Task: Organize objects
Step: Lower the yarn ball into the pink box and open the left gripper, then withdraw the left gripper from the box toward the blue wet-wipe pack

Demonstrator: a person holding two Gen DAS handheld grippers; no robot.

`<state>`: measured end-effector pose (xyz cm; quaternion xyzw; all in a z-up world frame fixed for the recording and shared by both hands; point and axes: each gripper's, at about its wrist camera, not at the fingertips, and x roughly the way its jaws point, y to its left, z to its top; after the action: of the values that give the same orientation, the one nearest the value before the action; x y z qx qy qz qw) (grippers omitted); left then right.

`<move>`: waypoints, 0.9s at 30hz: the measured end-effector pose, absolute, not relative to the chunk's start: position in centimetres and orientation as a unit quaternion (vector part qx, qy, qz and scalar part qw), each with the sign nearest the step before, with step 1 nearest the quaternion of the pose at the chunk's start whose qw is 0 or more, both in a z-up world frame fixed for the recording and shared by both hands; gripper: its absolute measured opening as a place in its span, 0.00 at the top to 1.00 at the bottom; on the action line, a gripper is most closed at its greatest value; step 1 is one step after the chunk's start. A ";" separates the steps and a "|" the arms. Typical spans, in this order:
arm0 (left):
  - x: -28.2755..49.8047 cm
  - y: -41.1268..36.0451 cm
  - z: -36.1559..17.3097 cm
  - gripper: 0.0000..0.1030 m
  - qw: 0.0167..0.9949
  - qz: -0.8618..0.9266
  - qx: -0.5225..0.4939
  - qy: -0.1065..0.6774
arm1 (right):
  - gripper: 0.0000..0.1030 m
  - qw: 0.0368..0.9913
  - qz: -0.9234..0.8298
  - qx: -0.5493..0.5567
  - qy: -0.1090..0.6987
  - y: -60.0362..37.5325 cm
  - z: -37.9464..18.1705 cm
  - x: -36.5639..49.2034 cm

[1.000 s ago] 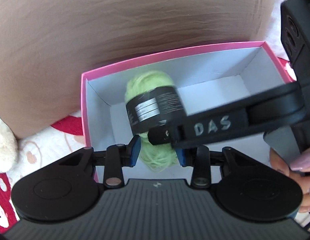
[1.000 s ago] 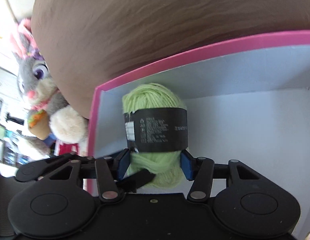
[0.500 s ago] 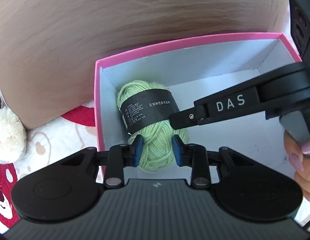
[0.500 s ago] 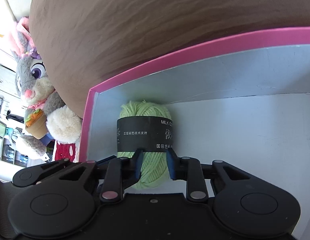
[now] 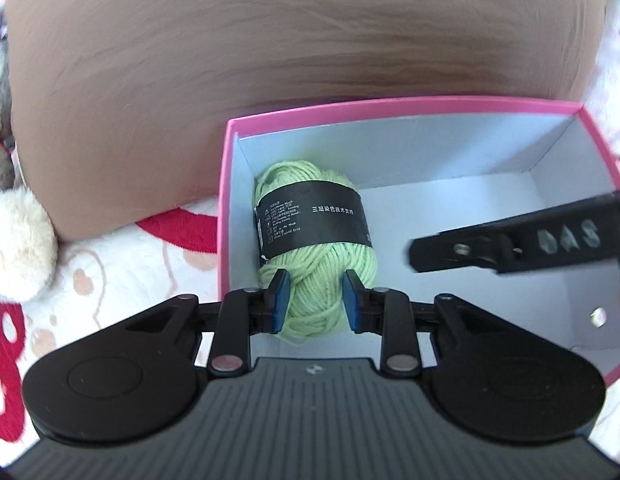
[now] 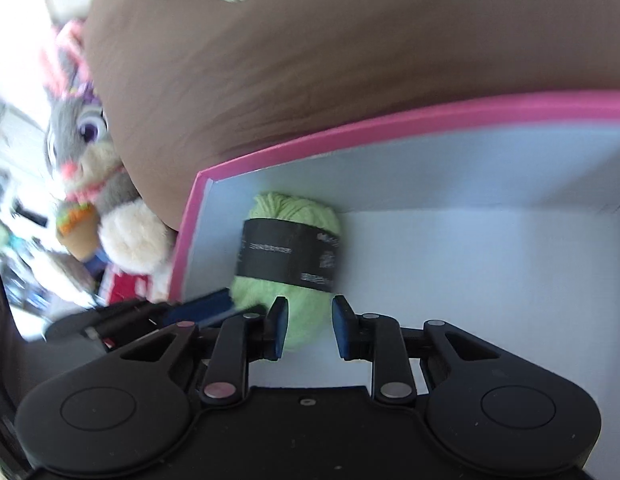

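Note:
A light green yarn ball [image 5: 318, 280] with a black paper band lies in the left end of a pink box [image 5: 390, 106] with a white inside, close to the left wall. My left gripper [image 5: 316, 296] is shut on the yarn's near end, and its blue pads pinch the strands. My right gripper [image 6: 310, 320] is shut with nothing in it. One of its fingers [image 5: 510, 248] hovers over the box floor to the right of the yarn, apart from it. In the right wrist view the yarn [image 6: 294, 208] sits beyond the pads, inside the box [image 6: 390, 136].
A big brown plush cushion [image 5: 270, 60] presses against the box's far side. A grey bunny toy [image 6: 86, 148] sits left of the box. A white blanket with red shapes [image 5: 110, 280] lies under everything. The box floor right of the yarn is bare.
The right gripper's jaws closed, then it drew back to the right, away from the yarn. The left gripper's pads narrowed onto the yarn's near end. The yarn settled by the left wall.

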<state>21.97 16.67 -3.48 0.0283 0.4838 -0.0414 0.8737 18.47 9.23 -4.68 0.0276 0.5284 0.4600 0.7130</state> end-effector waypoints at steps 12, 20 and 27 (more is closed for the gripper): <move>19.5 20.9 -1.4 0.74 0.865 -0.023 -0.064 0.497 | 0.61 0.758 0.481 -0.103 0.428 4.7 0.2 14.1; 17.6 19.8 1.4 0.67 0.848 -0.035 -0.071 0.524 | 0.57 0.758 0.477 -0.129 0.426 2.7 3.0 11.3; 14.4 17.4 5.2 0.57 0.869 -0.046 -0.023 0.492 | 0.55 0.766 0.479 -0.153 0.402 0.6 5.9 9.2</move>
<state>14.44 17.45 5.17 -0.0234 0.4922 -0.0463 0.8689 9.20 0.58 5.94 -0.1530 0.4015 0.4787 0.7657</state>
